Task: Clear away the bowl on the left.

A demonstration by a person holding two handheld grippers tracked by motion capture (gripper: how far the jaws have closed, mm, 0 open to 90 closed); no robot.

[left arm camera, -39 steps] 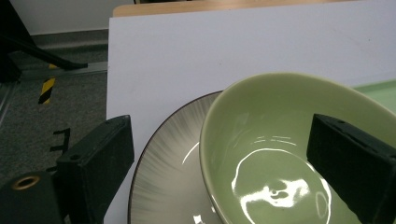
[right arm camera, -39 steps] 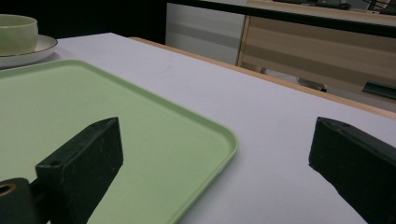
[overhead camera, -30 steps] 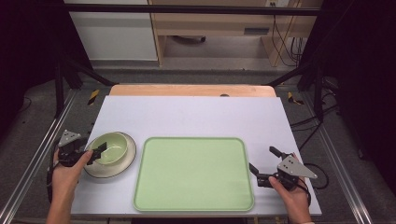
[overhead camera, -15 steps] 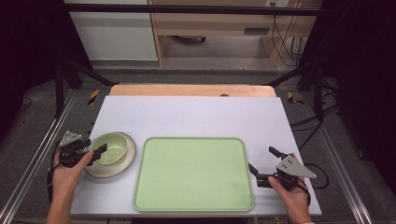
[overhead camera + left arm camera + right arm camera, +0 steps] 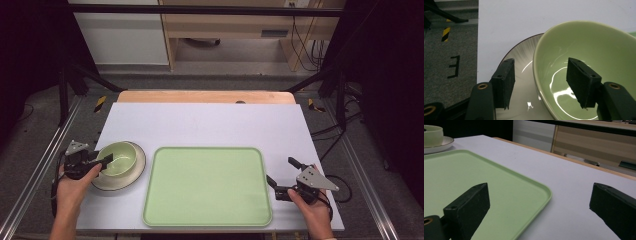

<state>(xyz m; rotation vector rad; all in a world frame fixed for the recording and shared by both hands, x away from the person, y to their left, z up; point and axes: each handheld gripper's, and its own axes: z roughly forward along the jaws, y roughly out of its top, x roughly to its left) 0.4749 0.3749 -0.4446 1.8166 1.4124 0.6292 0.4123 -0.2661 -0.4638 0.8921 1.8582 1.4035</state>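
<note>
A pale green bowl (image 5: 120, 157) stands on a cream plate with a dark rim (image 5: 132, 176) at the table's left. My left gripper (image 5: 102, 161) is open at the bowl's left side. In the left gripper view, one jaw hangs inside the bowl (image 5: 599, 47) and the other over the plate (image 5: 521, 57), so the left gripper (image 5: 541, 63) straddles the rim. A large light green tray (image 5: 207, 186) lies at the centre. My right gripper (image 5: 281, 171) is open just right of the tray's edge (image 5: 474, 177), low over the table, with nothing between its jaws.
The white tabletop (image 5: 210, 125) stretches behind the tray to a wooden strip at the far edge. Metal frame rails run along both sides of the table. In the right gripper view, the bowl (image 5: 432, 135) and plate (image 5: 439, 146) sit far off.
The left gripper has shifted only slightly at the bowl's left rim. The right gripper has held still.
</note>
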